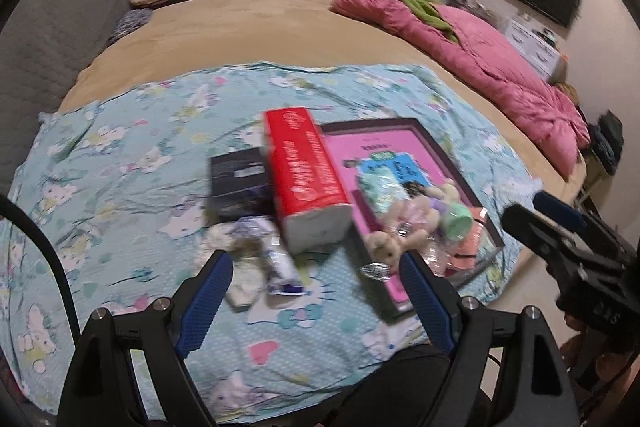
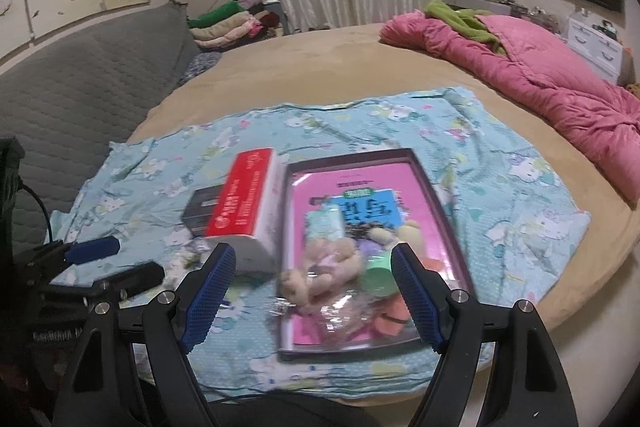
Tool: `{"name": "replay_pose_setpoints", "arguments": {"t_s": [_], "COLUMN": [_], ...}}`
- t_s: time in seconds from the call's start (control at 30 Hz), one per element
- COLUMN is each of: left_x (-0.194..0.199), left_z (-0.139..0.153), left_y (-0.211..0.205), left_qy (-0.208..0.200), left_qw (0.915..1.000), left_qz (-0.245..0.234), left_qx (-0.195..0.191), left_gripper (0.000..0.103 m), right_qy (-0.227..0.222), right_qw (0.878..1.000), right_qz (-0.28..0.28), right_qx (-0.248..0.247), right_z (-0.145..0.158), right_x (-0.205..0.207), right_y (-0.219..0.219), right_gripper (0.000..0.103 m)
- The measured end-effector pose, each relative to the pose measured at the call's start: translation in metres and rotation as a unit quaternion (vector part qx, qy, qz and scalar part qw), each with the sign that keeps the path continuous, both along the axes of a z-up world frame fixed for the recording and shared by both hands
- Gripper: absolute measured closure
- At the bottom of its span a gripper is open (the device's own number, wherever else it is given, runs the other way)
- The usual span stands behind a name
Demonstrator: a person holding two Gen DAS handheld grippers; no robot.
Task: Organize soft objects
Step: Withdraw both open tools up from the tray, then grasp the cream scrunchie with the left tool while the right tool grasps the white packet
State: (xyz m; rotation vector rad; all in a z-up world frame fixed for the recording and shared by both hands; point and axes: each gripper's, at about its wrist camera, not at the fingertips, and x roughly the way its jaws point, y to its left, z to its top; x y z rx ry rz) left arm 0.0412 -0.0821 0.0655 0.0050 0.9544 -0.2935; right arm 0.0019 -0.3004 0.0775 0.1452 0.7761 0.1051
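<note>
On a blue cartoon-print cloth lie a red tissue pack, a dark box and small wrapped packets. A dark tray with a pink book inside carries beige plush toys, a green cup and a pale packet. My left gripper hovers open above the packets, holding nothing. My right gripper hovers open over the plush toys on the tray, also holding nothing. The red tissue pack lies left of it.
The cloth lies on a round tan bed. A pink quilt is bunched at the right, with a grey padded headboard on the left. Folded clothes sit beyond the bed, and the bed's edge drops off just below the tray.
</note>
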Motion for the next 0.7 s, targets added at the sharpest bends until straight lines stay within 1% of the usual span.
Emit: {"name": "replay_pose_setpoints", "arguments": {"t_s": [0.17,0.3,0.37,0.43,0.7], "left_x": [0.005,0.008,0.010,0.012,0.027], "left_z": [0.001,-0.007,-0.014,-0.024,-0.069], "left_y": [0.043,0.071,0.081,0.090,0.103], "left_qy": [0.001,0.009,0.017,0.026,0.064], "left_qw": [0.9991,0.9977,0.9970,0.9962,0.9932], "left_qz": [0.041,0.066,0.074,0.082,0.096], "left_qx": [-0.006,-0.011,-0.013,-0.015,-0.015], "left_gripper": [0.018,0.018,0.018,0.018,0.018], "right_qy": [0.003,0.017,0.031,0.044,0.079], "right_qw": [1.000,0.999,0.997,0.996,0.994], "right_qz": [0.019,0.028,0.036,0.044,0.067], "right_qx": [0.008,0.038,0.053,0.057,0.035], "right_z": [0.000,-0.009,-0.018,-0.026,-0.062], "right_x": [0.003,0.009,0.013,0.017,0.032], "right_y": [0.026,0.045,0.057,0.068,0.111], "right_gripper": [0.022,0.022,0.022,0.022,0.022]}}
